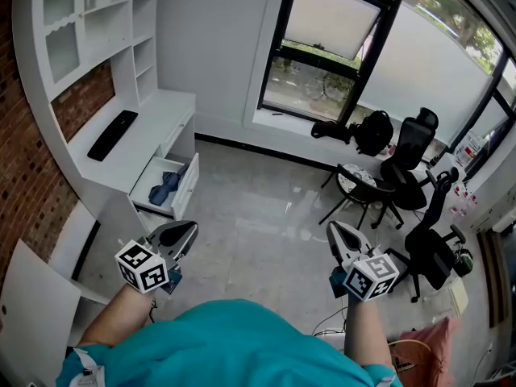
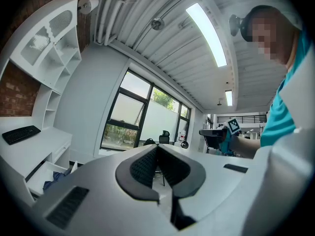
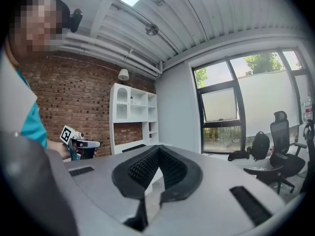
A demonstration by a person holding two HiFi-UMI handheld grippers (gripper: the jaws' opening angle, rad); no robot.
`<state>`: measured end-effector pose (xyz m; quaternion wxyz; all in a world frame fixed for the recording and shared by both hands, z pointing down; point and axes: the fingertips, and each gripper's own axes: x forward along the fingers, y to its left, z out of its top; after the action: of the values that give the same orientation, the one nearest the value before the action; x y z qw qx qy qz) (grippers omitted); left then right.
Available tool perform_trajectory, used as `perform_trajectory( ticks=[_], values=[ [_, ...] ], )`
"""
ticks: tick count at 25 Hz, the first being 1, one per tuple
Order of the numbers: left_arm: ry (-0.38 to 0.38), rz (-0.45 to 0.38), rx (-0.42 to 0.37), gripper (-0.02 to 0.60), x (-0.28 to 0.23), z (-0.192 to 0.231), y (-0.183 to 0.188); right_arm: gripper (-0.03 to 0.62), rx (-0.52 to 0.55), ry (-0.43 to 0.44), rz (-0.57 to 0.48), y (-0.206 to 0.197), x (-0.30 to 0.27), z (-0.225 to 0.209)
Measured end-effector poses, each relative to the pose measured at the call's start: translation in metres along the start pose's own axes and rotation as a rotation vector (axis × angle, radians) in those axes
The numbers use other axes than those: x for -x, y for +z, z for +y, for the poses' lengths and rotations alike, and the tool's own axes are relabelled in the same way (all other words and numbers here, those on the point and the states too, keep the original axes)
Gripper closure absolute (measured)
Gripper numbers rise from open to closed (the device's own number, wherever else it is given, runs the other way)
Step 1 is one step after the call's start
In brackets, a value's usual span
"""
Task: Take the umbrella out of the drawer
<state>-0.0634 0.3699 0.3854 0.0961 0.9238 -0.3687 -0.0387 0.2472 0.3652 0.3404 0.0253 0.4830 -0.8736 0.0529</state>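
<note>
Approach is seemingly being started: left gripper [image 1: 191, 226] and right gripper [image 1: 333, 226] are being held clenched, empty, near the person; umbrella [image 1: 165, 186] is lying in the open drawer [image 1: 189, 190], far left; reaching there with jaws opened is likely being called for next.

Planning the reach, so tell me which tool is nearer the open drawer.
Left. In the head view the left tool sits just below the open drawer; the right tool is well off to its right, over the floor.

text: none readable | labels: none | brands: none | numbers: none
</note>
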Motion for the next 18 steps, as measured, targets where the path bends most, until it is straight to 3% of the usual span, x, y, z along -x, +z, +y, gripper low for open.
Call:
perform_trajectory(
  ticks=[18],
  values=[
    [-0.005,-0.02,0.014,0.569,-0.091,-0.095,-0.027,0.572,0.029,0.041,0.022,-0.006,0.075,-0.094]
  ],
)
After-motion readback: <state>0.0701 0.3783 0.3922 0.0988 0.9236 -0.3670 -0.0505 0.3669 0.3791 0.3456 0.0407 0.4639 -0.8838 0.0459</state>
